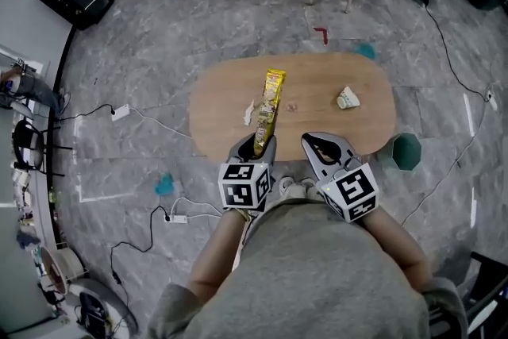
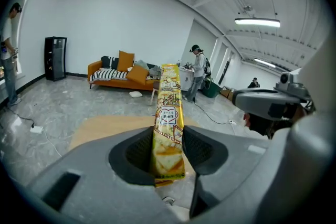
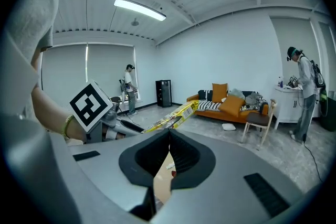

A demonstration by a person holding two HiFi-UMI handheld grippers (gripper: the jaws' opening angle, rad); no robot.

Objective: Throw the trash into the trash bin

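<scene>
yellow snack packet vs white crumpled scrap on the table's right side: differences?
The yellow snack packet is long and flat; the white scrap is small and crumpled. The packet is clamped in the left gripper, above the table; the scrap lies loose on it, untouched. Neither is in the green bin yet.

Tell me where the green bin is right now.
In the head view the green bin stands on the floor off the right end of the wooden table, to the right of the right gripper.
</scene>
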